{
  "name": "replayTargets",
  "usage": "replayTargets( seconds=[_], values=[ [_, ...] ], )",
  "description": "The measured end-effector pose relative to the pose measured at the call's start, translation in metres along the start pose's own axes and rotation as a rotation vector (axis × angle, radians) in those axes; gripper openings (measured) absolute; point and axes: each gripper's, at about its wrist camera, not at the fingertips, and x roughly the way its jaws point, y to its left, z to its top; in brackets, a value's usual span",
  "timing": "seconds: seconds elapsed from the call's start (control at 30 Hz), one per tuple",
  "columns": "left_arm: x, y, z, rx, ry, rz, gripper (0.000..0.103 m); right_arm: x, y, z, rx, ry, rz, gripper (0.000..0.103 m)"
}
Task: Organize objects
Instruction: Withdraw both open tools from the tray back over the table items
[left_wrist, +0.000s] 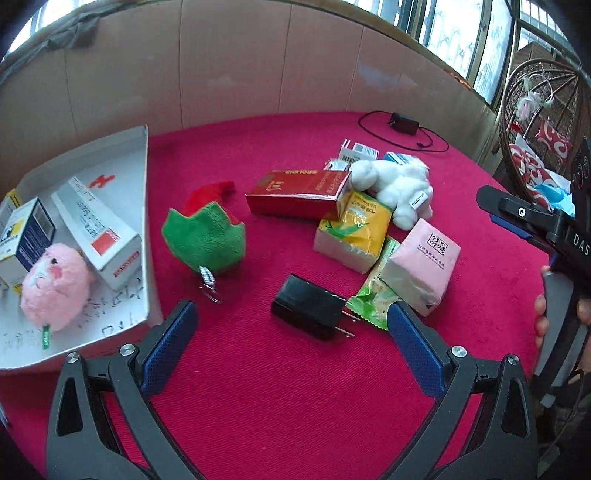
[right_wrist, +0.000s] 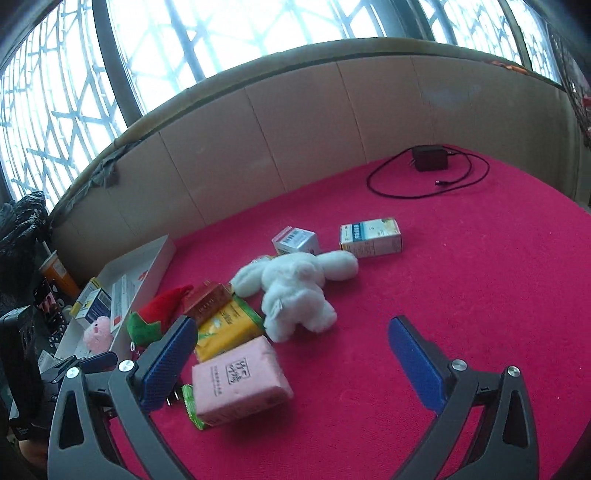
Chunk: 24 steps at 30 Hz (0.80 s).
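**Clearing a crowded pile: failure points**

Sorting is part done, judged from the layout: the white tray (left_wrist: 142, 206) at the left edge of the red table (left_wrist: 277, 387) holds a pink plush (left_wrist: 55, 286) and two boxes, while most items lie loose near the table's middle.

Left gripper (left_wrist: 291, 343): fingers apart, empty, hovering over the black charger (left_wrist: 308, 312). Right gripper (right_wrist: 291, 363): fingers apart, empty, with the pink tissue pack (right_wrist: 238, 380) just beside its left finger.

Risks, as judgements:

- Charger: its prongs lie close to the green wrapper (left_wrist: 376, 295). A low, wide closure could catch the wrapper and drag it along.
- Pile contact: the red box (left_wrist: 299, 192), yellow pack (left_wrist: 354, 232), tissue pack and white plush (left_wrist: 399, 188) touch or overlap. Lifting one may tip or shift its neighbours.
- Soft goods: both loose plush toys, including the green-and-red one (left_wrist: 207, 236), would compress, so a shallow grip may slip.
- Tray: its near wall is low. A careless release could bounce an item out or disturb the leaning boxes.
- Grippers working close together may collide.
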Motion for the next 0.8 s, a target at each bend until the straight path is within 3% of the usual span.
replayTargets(
  seconds=[0.17,0.33,0.53,0.7,0.8],
  values=[
    [0.019,-0.002,0.006,-0.068,0.005,0.109,0.103,0.003,-0.008,-0.009,0.024,0.021,0.026,0.103],
    [0.036,-0.007,0.006,-0.022,0.036,0.218,0.103,0.002,-0.006,-0.01,0.017,0.029,0.051,0.103],
    [0.023,0.011,-0.012,-0.055,0.069,0.187,0.103,-0.004,-0.004,-0.009,0.009,0.02,0.07,0.103],
    [0.009,0.019,-0.015,-0.098,0.024,0.145,0.103,0.006,0.011,-0.016,-0.054,0.068,0.09,0.103],
    [0.009,0.008,-0.01,-0.045,0.0,0.108,0.103,0.016,0.025,-0.023,-0.121,0.112,0.111,0.103]
  ],
)
